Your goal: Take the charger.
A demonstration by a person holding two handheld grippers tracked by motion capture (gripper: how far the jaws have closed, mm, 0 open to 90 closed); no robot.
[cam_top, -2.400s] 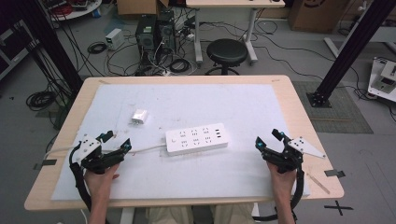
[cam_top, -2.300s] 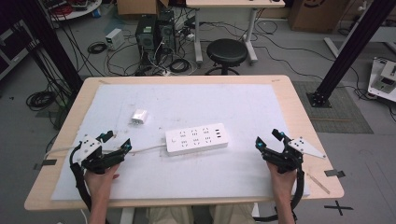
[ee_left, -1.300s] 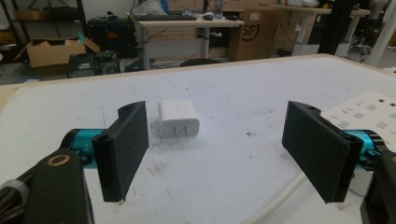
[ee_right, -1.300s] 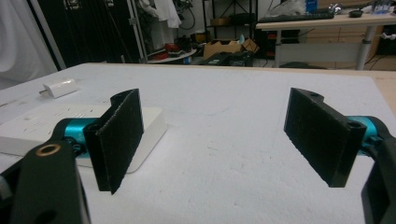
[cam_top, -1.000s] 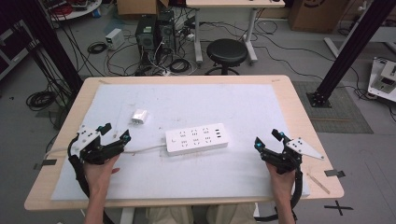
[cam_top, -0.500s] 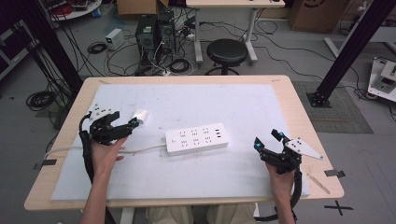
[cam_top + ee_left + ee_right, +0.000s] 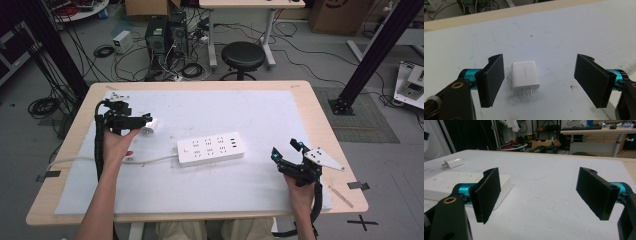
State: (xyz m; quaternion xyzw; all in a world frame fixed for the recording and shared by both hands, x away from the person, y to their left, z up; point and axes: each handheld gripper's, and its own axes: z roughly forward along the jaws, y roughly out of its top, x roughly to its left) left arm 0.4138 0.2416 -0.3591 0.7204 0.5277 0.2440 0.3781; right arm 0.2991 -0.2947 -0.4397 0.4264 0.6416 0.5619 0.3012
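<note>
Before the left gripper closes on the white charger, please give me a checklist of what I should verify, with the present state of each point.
1. Left gripper jaws wide enough for the charger: ok, open, with space on both sides.
2. Charger between the jaws: ok, but nearer to one pad than the other.
3. Pads touching the charger: not yet, both apart from it.
4. Charger lies flat on the white mat, prongs toward the gripper: ok.
5. Power strip away from the left gripper: ok, apart.
6. Right gripper out of the way: ok, open, near the table's right edge.
</note>
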